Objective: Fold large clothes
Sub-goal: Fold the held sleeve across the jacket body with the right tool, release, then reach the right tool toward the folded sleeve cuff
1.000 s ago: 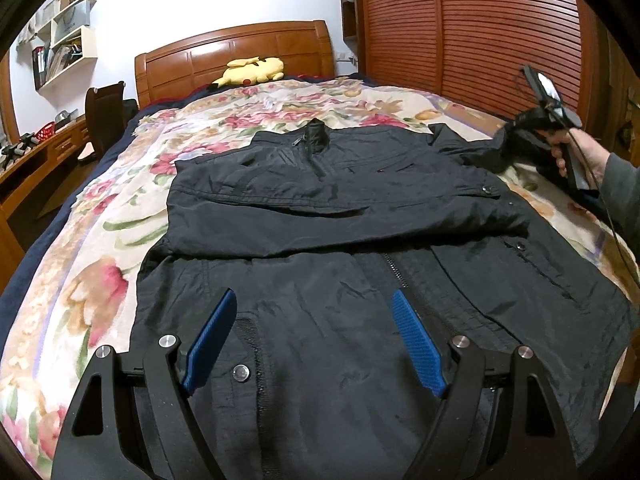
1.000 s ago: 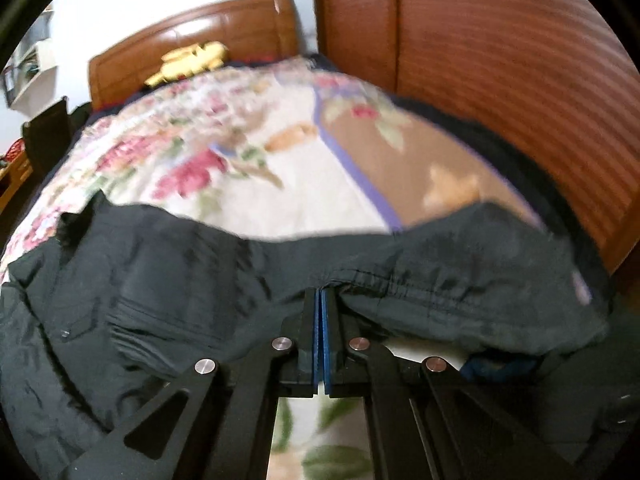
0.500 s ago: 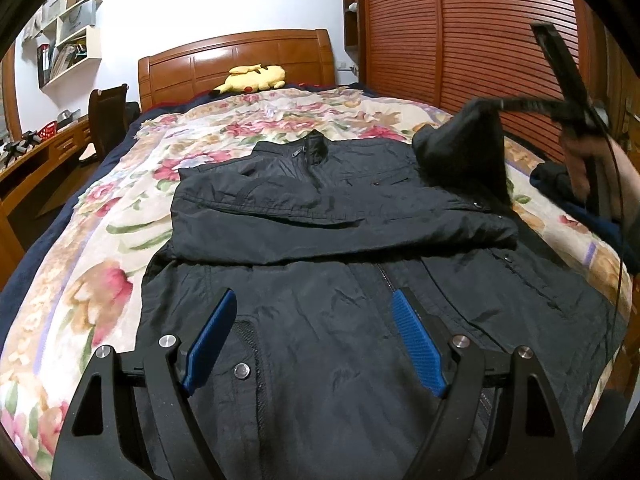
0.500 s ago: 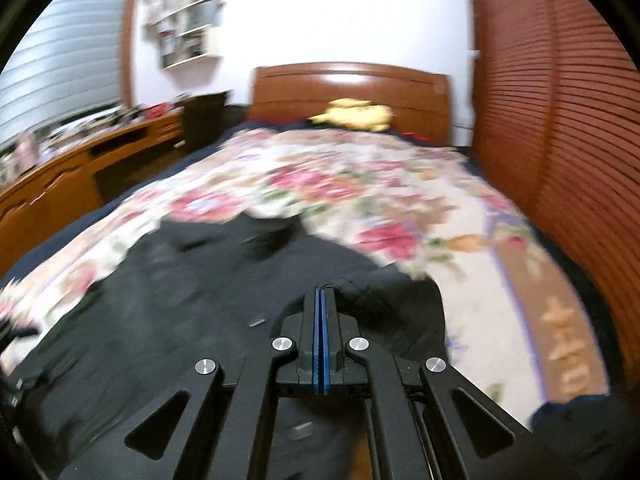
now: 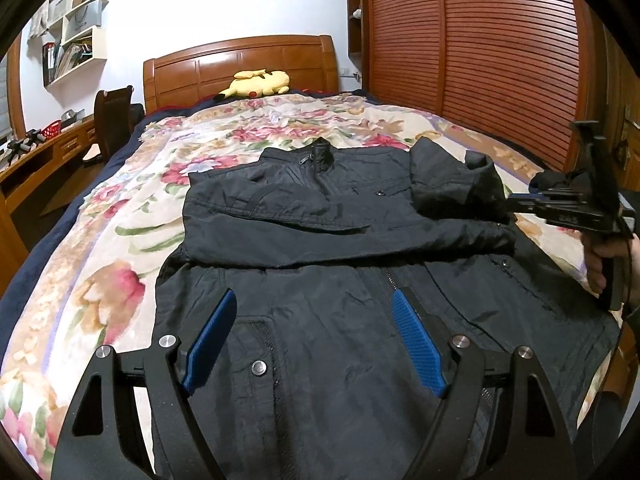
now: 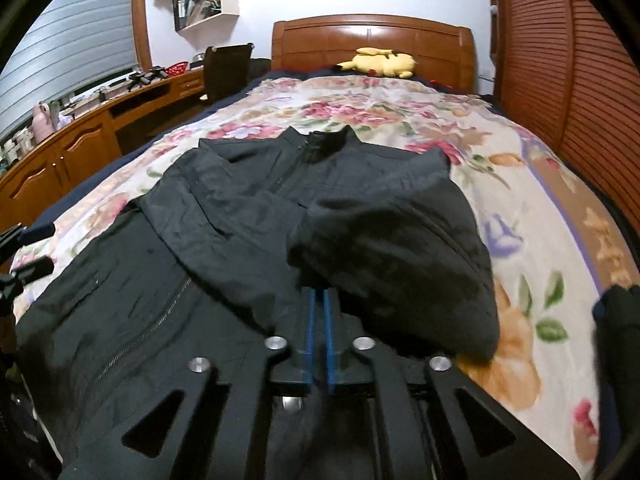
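Just ahead of the right gripper (image 6: 319, 304), whose jaws are opening with nothing visibly pinched, the right sleeve (image 6: 396, 248) is being laid across the black jacket (image 5: 320, 240). The left gripper (image 5: 316, 336) is held spread and empty above the hem. Next, a bottom-up fold seems called for.

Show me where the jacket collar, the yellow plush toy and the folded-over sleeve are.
jacket collar (image 5: 320, 156), left wrist view, on the upright zipped neck.
yellow plush toy (image 5: 256, 83), left wrist view, on its body.
folded-over sleeve (image 6: 396, 248), right wrist view, on its bunched middle.
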Demonstrator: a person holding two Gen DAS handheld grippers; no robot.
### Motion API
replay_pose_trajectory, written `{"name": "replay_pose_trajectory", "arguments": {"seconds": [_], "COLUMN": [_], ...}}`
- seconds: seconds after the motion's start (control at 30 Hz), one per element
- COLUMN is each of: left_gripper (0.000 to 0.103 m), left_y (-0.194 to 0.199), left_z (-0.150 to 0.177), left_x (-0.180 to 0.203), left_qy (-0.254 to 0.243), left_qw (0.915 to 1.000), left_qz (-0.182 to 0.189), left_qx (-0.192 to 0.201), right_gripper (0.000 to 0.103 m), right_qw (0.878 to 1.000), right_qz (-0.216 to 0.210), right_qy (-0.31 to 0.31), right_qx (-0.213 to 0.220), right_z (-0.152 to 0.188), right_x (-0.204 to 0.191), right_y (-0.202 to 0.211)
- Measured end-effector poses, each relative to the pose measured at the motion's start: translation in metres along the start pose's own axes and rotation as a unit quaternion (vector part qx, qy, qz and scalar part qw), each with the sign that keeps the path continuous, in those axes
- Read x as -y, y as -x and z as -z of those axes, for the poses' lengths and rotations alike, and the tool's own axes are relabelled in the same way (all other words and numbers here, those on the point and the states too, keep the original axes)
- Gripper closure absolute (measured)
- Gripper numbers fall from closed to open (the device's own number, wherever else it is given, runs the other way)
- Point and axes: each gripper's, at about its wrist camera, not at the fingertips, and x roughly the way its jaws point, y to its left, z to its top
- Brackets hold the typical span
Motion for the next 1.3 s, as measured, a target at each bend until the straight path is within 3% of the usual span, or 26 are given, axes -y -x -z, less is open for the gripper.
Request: {"name": "replay_pose_trajectory", "arguments": {"seconds": [0.1,0.17,0.23,0.33,0.57,0.83,1.1,1.3], "left_gripper": [0.022,0.022,0.022,0.022,0.022,0.022,0.022,0.022], "left_y": [-0.002,-0.002,-0.003,-0.003,-0.005,-0.004,-0.006,-0.008], "left_z": [0.002,0.002,0.002,0.005,0.012,0.015,0.020,0.021], "left_x": [-0.001,-0.002,-0.002,-0.003,-0.007,-0.007,-0.009,-0.006], "left_qy": [-0.002,0.000,0.002,0.000,0.009,0.005,0.007,0.006], "left_qw": [1.0000,1.0000,1.0000,1.0000,0.9999,0.9998,0.9997,0.9996], "left_qz": [0.003,0.004,0.007,0.006,0.005,0.007,0.003,0.007], "left_qx": [-0.003,-0.003,-0.004,-0.007,-0.013,-0.018,-0.025,-0.026], "right_gripper": [0.077,0.056,0.050,0.050,0.050,0.050,0.050,0.050], "right_qw": [1.000,0.999,0.999,0.998,0.996,0.993,0.987,0.984], "right_qz": [0.001,0.007,0.023,0.021,0.061,0.081,0.066,0.043], "right_qy": [-0.010,-0.025,-0.034,-0.049,-0.047,-0.089,-0.132,-0.161], "right_qx": [0.016,0.024,0.033,0.042,0.048,-0.005,-0.057,-0.061], "right_z": [0.009,0.016,0.022,0.024,0.013,0.021,0.034,0.037], "right_x": [0.000,0.000,0.005,0.014,0.025,0.044,0.052,0.052], "right_y": [0.018,0.025,0.031,0.038,0.042,0.007,-0.038,-0.050]}}
